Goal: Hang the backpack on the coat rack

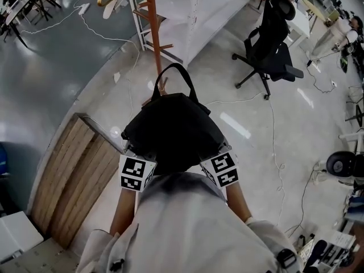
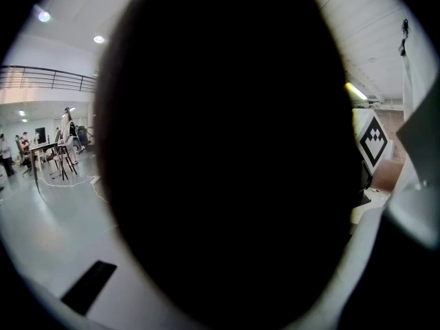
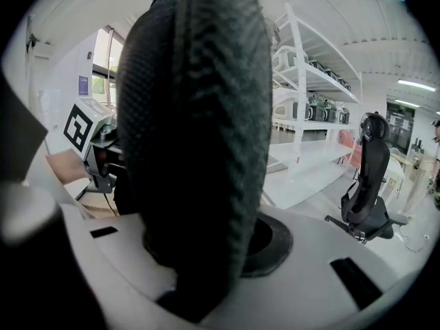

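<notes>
In the head view a black backpack [image 1: 173,131] hangs in the air in front of me, its top handle [image 1: 175,75] standing up. My left gripper [image 1: 137,172] grips its left lower side and my right gripper [image 1: 220,169] its right lower side; the jaws are hidden under the fabric. The orange wooden coat rack [image 1: 152,27] stands just beyond the bag, its foot [image 1: 162,87] behind the handle. Black backpack fabric [image 2: 227,150] fills the left gripper view. In the right gripper view a black mesh part of the backpack [image 3: 199,136] runs down between the white jaws of the right gripper [image 3: 206,280].
A wooden board [image 1: 74,181] lies on the floor at the left. White shelving [image 1: 199,4] stands behind the rack. A black office chair [image 1: 270,44] is at the right, cables [image 1: 273,129] trail over the floor, and a fan [image 1: 341,164] sits at the far right.
</notes>
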A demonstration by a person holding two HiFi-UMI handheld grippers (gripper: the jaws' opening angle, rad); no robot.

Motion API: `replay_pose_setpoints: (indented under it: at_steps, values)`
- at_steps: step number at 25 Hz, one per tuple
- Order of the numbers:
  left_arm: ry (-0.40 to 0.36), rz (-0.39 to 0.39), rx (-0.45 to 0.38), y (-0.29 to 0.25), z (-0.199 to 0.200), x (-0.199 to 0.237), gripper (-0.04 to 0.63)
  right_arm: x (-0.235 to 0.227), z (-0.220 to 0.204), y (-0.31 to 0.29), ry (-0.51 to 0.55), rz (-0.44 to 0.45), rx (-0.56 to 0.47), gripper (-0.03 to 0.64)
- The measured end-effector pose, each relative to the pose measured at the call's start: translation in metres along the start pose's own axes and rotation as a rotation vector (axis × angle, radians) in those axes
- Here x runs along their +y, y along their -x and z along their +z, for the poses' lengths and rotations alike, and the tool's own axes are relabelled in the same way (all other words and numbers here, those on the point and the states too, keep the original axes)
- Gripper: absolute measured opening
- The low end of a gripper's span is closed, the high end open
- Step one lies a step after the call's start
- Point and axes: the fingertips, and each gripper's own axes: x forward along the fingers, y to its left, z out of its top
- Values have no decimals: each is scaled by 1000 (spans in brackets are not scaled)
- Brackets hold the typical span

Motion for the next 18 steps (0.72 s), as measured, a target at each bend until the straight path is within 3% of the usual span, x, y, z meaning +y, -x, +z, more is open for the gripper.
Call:
replay_pose_setpoints:
  at_steps: [18]
  values:
    - [30,19,-4,-40,32,112,91,-22,78,-94,29,13,8,120]
